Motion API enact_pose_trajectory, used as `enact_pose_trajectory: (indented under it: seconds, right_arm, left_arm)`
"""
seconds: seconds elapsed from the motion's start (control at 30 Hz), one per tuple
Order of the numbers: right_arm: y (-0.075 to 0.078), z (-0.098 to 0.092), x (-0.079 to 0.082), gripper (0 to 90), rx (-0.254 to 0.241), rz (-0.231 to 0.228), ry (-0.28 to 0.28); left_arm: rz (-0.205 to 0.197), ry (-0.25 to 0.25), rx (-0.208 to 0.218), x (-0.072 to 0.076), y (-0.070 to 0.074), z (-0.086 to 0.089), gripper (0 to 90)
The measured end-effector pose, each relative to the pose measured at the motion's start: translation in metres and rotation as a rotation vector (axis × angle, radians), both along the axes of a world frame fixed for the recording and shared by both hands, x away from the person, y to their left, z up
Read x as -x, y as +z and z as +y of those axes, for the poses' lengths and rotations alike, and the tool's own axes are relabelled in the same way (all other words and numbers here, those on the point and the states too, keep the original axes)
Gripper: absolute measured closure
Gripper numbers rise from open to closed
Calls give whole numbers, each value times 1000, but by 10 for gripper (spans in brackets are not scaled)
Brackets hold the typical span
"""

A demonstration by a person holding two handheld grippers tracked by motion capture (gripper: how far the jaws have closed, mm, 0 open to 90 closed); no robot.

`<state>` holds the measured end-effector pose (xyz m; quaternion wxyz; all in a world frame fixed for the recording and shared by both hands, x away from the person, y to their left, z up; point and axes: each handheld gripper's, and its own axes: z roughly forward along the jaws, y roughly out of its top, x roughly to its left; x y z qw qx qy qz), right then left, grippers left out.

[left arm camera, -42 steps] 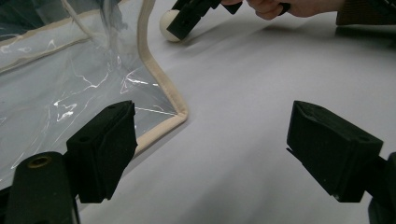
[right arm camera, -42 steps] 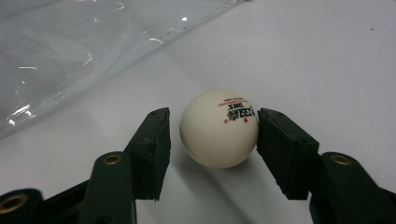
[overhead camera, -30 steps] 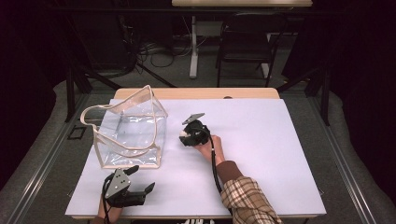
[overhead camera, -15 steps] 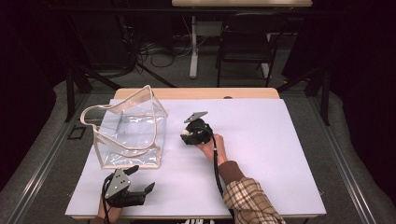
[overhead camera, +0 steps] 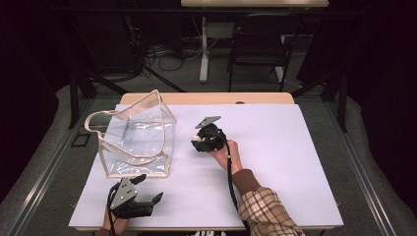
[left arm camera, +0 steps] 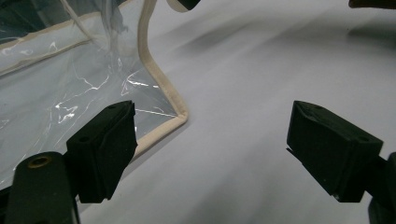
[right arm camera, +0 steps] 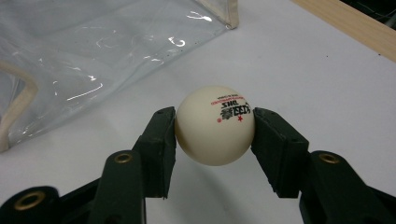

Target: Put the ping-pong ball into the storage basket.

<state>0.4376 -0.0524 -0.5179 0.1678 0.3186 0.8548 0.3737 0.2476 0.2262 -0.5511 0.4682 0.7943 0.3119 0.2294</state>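
A: The right gripper [right arm camera: 215, 128] has its two black jaws pressed on either side of a small white table-tennis ball with red and black print [right arm camera: 215, 125], just above the white table sheet [right arm camera: 327, 84].

B: Risk?

A: It's round and slick; I'd guess any tilt or slack squirts it forward, toward the clear plastic tote with beige trim [right arm camera: 84, 56] ahead and to that gripper's left.

B: And the other?

A: The left gripper [left arm camera: 210, 144] is spread wide and empty, the tote's near corner just beyond its left jaw; it could snag that.

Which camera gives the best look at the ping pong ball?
The right gripper view: the ping pong ball sits large between the right gripper jaws, print readable. In the high view it is a small white spot at that gripper.
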Motion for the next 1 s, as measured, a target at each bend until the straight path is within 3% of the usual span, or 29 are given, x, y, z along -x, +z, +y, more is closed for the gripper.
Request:
enact_pose_trajectory:
  seconds: [1.0]
  right_arm:
    - [38, -9, 6, 502, -11, -34, 21]
  left_arm:
    - [-1, 1, 1, 0, 0, 0, 161]
